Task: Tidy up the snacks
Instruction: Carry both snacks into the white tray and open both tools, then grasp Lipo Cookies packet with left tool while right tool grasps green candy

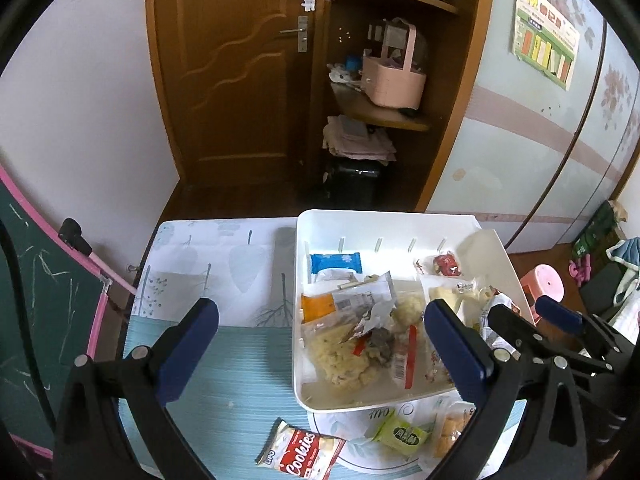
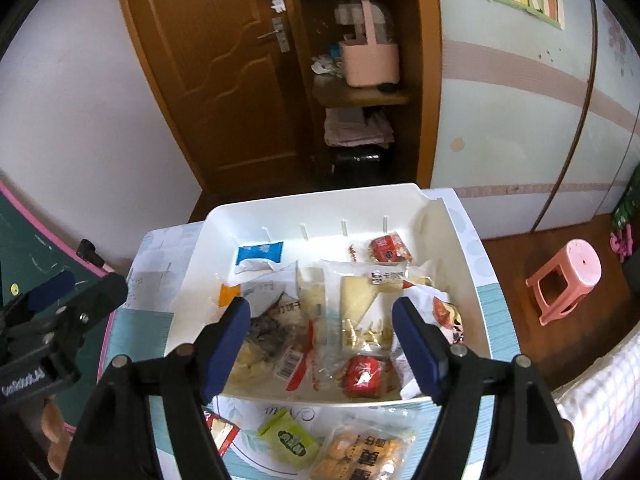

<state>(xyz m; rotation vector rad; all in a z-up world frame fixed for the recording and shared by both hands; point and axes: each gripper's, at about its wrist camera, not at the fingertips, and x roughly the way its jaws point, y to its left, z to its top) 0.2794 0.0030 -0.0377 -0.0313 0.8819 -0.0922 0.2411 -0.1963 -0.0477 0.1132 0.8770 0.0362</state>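
Nearest you, three packets lie loose on the table [image 1: 224, 344]: the Cookies pack [image 1: 301, 453] at near left, the green packet [image 2: 289, 442] and the orange biscuit bag [image 2: 362, 456] beside it. Both claws hang empty, the left gripper [image 1: 322, 346] spread wide, the right gripper [image 2: 321, 344] partly open. Drop onto one packet, pinch its middle, then lift it clear over the near wall of the white bin [image 2: 208, 236] beyond.

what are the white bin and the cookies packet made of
White bin: likely rigid plastic, smooth and slightly glossy, with moulded slots in its back wall. Cookies packet: thin printed plastic film by the look, shiny, with crimped ends.
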